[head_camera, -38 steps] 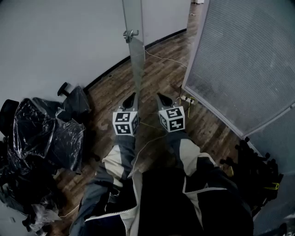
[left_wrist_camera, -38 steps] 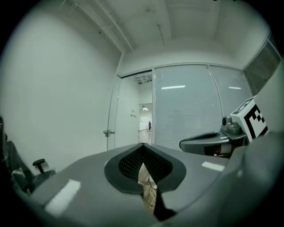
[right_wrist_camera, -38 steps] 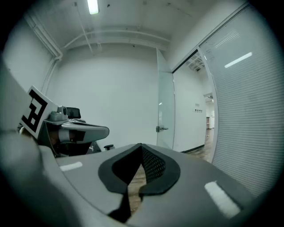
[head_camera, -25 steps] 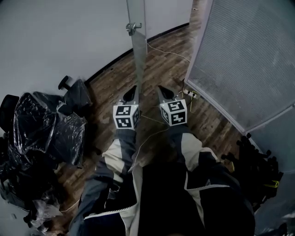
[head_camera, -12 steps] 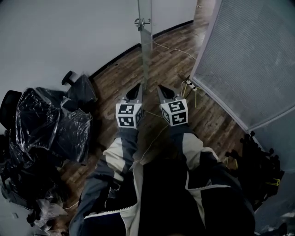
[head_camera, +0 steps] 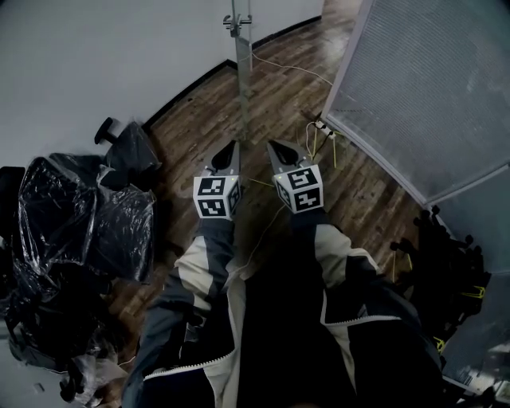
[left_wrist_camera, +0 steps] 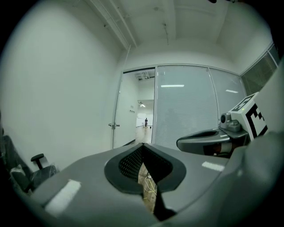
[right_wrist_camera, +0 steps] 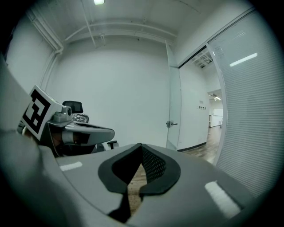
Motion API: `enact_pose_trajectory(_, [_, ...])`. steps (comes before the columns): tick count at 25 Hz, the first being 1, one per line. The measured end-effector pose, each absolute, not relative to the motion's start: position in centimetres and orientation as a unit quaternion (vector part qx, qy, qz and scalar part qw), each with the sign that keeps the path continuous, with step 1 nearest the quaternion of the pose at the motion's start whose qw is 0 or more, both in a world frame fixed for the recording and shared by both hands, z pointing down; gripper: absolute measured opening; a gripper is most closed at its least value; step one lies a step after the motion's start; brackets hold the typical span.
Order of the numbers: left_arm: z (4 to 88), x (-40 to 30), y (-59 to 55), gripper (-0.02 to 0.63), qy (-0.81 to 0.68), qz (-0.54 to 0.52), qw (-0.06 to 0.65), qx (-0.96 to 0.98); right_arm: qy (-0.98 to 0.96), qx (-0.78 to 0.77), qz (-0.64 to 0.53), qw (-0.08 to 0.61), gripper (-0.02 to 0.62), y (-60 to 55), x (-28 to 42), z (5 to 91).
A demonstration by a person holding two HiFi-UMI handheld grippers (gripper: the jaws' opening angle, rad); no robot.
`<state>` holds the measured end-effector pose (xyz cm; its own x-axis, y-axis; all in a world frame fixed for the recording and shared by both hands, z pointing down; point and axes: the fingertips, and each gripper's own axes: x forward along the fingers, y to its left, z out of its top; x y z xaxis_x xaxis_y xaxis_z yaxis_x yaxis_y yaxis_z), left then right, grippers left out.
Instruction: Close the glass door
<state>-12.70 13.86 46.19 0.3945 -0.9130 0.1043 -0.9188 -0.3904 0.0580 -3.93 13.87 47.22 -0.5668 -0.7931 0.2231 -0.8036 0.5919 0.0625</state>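
Observation:
The glass door (head_camera: 241,76) stands open, edge-on ahead of me, with its metal handle (head_camera: 237,21) at the top of the head view. My left gripper (head_camera: 228,153) and right gripper (head_camera: 279,151) hang side by side short of the door's edge, touching nothing. Both are shut and empty. In the left gripper view, the left gripper (left_wrist_camera: 143,146) points at the doorway, with the door handle (left_wrist_camera: 114,126) to the left. From the right gripper (right_wrist_camera: 141,145), the glass door (right_wrist_camera: 174,102) and its handle (right_wrist_camera: 170,124) lie straight ahead.
Chairs wrapped in black plastic (head_camera: 80,223) crowd the left wall. A frosted glass partition (head_camera: 422,96) runs along the right, with a power strip and cables (head_camera: 323,126) at its foot. Dark clutter (head_camera: 446,271) sits at the far right. The floor is wood.
Both grippers have moved forward toward the door's edge and dropped slightly. The door handle has slid to the top of the head view. Both grippers stayed shut.

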Motion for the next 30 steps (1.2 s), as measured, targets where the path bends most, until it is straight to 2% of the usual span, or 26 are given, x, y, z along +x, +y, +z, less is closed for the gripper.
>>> enact_pose_trajectory(7, [46.7,-13.2,9.0,0.005,-0.558,0.029,0.057,0.827,-0.889,0.442,0.027,0.112,0.006,8.5,-4.4,48.0])
enact_pose_trajectory(21, [46.1,-12.2,-11.5,0.005,-0.583,0.038,0.054,0.81,-0.908,0.406,0.022,0.103,0.006,-12.5,-3.6,47.2])
enact_pose_trajectory(30, [45.7,-13.9,-18.9,0.005,-0.598,0.035,0.054,0.799,-0.914,0.389,0.02,0.11,0.006,-20.2,-5.4,47.6])
